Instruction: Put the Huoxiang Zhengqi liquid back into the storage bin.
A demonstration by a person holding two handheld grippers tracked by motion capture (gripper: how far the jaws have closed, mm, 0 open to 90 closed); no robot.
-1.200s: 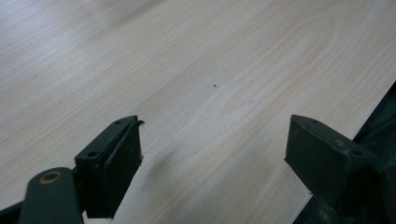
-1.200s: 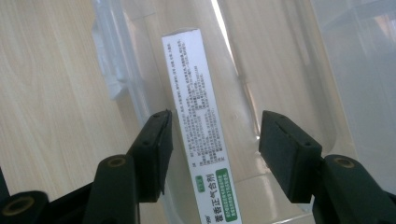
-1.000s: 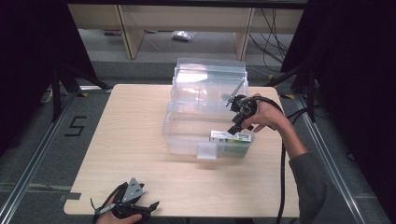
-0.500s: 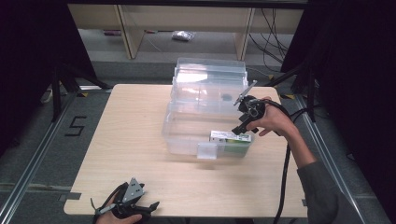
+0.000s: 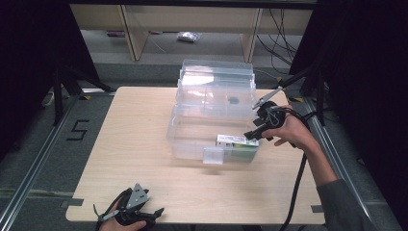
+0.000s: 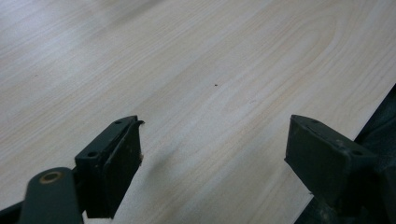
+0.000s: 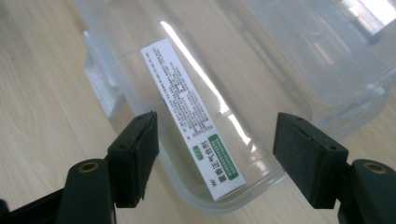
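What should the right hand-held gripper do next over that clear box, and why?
Probably draw the right hand-held gripper up and away from the clear box. Its jaws are open and empty above the box's near corner, and the small white-and-green carton already lies inside against the wall. The lid stands open behind, so closing it looks like the step left.

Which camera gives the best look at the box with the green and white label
The right gripper view: the labelled box lies close below the open jaws, print visible. In the high view it is small inside the clear bin. The left gripper view faces bare table.
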